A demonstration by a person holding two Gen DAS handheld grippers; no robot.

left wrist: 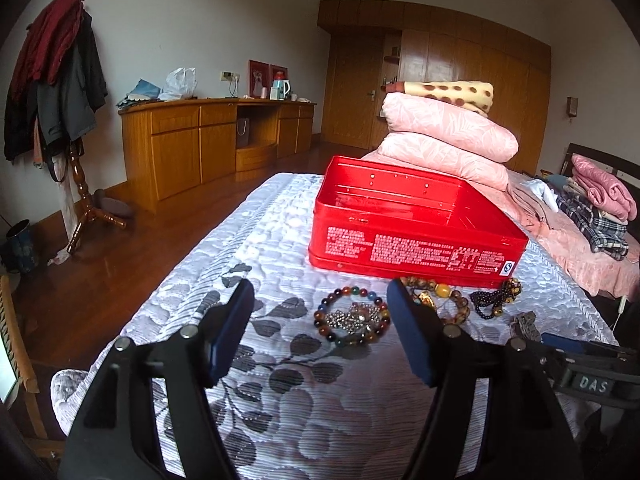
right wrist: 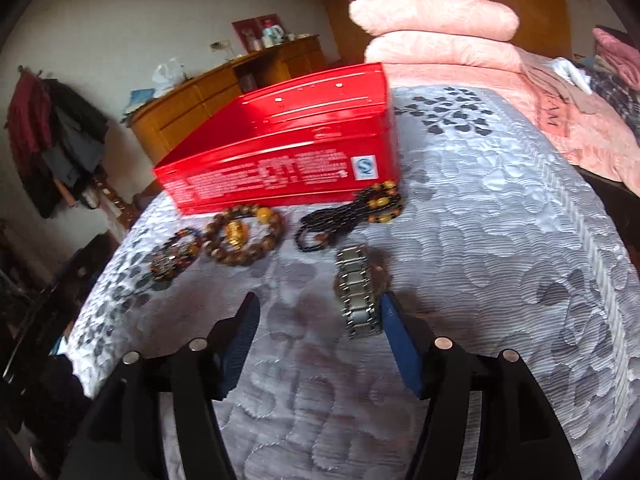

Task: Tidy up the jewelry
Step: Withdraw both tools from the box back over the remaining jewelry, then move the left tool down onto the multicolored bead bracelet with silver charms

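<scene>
Left hand-held gripper (left wrist: 320, 300): jaws apart, nothing between the pads — it hangs low over the bed (left wrist: 280, 400), aimed at the jewelry row.
Right hand-held gripper (right wrist: 318, 312): jaws apart, gripping nothing; the metal watch (right wrist: 357, 296) lies just inside its right finger, whether touching it I cannot tell.
Watch axis: its band runs lengthwise away from the right hand-held gripper, roughly in line with the fingers, so the jaws would close across its width.
Nearer hand: the right for the watch; the left for the multicoloured bead bracelet (left wrist: 352, 317), which sits straight ahead between its fingertips.
Row, left to right: multicoloured bead bracelet, brown bead bracelet (right wrist: 244, 236), dark bead strand (right wrist: 344, 210) — all just in front of the red tin (left wrist: 416, 232).
Count: three beaded pieces, one watch, one tin, open-topped and seemingly empty.
Likely destination: the tin, beyond the row.
</scene>
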